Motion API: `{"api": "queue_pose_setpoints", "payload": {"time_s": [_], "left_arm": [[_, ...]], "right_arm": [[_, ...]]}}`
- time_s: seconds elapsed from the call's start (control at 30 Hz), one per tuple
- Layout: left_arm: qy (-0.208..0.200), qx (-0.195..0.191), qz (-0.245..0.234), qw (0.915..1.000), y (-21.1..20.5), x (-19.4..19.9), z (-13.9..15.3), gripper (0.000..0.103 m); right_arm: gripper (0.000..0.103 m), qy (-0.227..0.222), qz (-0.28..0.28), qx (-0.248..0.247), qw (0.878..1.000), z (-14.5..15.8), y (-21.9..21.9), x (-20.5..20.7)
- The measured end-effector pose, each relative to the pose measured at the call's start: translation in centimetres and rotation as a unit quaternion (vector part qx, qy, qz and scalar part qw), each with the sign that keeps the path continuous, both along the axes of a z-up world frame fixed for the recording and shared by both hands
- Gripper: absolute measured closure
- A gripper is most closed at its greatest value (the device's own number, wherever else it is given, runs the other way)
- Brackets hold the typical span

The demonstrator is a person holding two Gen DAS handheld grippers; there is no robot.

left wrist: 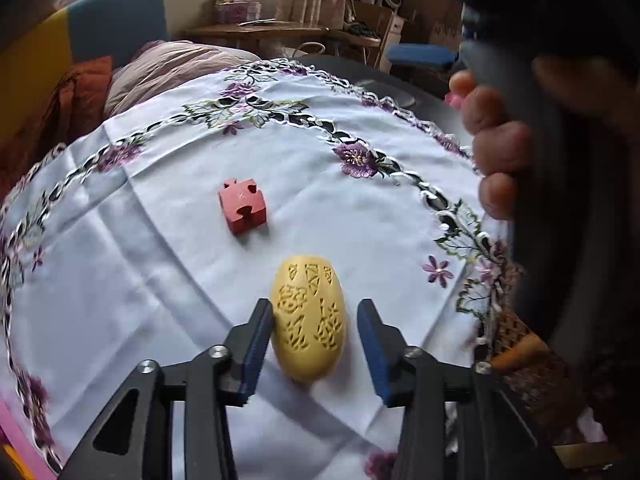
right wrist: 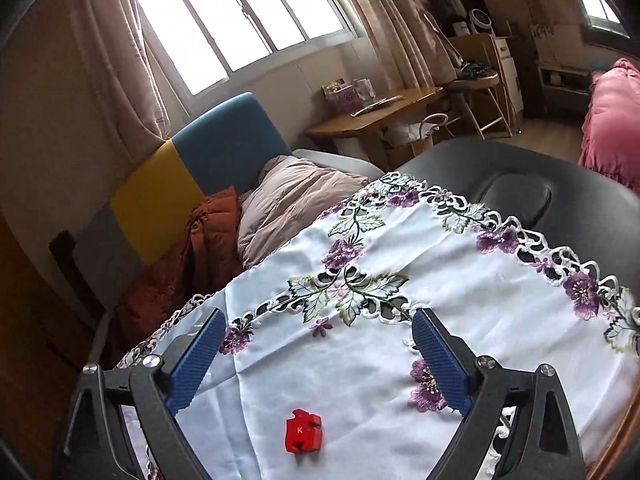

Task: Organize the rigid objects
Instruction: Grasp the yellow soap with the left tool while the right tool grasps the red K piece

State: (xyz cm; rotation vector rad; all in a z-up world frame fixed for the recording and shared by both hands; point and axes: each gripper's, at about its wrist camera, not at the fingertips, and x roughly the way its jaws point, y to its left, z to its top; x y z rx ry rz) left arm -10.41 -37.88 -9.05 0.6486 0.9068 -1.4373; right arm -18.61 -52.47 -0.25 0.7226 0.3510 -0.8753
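The left gripper [left wrist: 316,346] is positioned low over a white tablecloth embroidered with purple flowers and cutwork edging [left wrist: 160,280]. Its two blue-padded fingers are spread apart, with a yellow egg-shaped carved object [left wrist: 308,320] lying on the cloth between them. The left finger pad [left wrist: 256,344] appears to touch the side of the yellow object; the right pad stands apart from it, with a visible gap. The yellow object lies on its side, its incised patterns facing up. A red puzzle-piece-shaped block [left wrist: 242,210] rests on the cloth beyond the yellow object, well apart from it and outside the finger span. In the right wrist view, the right gripper [right wrist: 318,360] hangs above the same tablecloth [right wrist: 500,320] with its blue pads wide apart and nothing between them. The red puzzle-piece block [right wrist: 303,432], marked with a white letter K, lies on the cloth below and between the fingers, touching neither. A hand [left wrist: 496,148] grips a dark handle at the right edge of the left wrist view.
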Motion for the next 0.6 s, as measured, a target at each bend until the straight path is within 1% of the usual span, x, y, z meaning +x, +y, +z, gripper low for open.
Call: {"api": "queue_pose_setpoints", "payload": {"time_s": [0.2,0.23,0.33,0.4,0.47,0.6], "left_arm": [[-0.002,0.031,0.005,0.9995,-2.0,-0.1,-1.9,0.057],[-0.006,0.025,0.006,0.9997,-1.9,-0.2,-2.1,0.059],[-0.01,0.012,0.019,0.9997,-0.8,0.2,-2.0,0.059],[-0.006,0.007,0.042,0.9991,0.6,0.9,-1.8,0.059],[-0.003,0.006,0.076,0.9971,2.4,2.1,-1.7,0.059],[-0.016,0.001,0.146,0.9892,6.6,3.9,-1.7,0.059]], "right_arm": [[0.008,0.006,0.002,0.013,1.0,-0.5,-0.3,0.2],[0.008,0.008,0.003,0.016,1.0,-0.6,-0.4,0.3],[0.008,0.016,0.006,0.028,0.999,-1.1,-0.6,0.6],[0.008,0.02,0.009,0.047,0.999,-1.7,-0.9,0.7],[0.008,0.031,0.022,0.081,0.996,-2.9,-1.4,1.2],[0.008,0.058,0.057,0.141,0.987,-5.1,-1.8,2.6]]}}
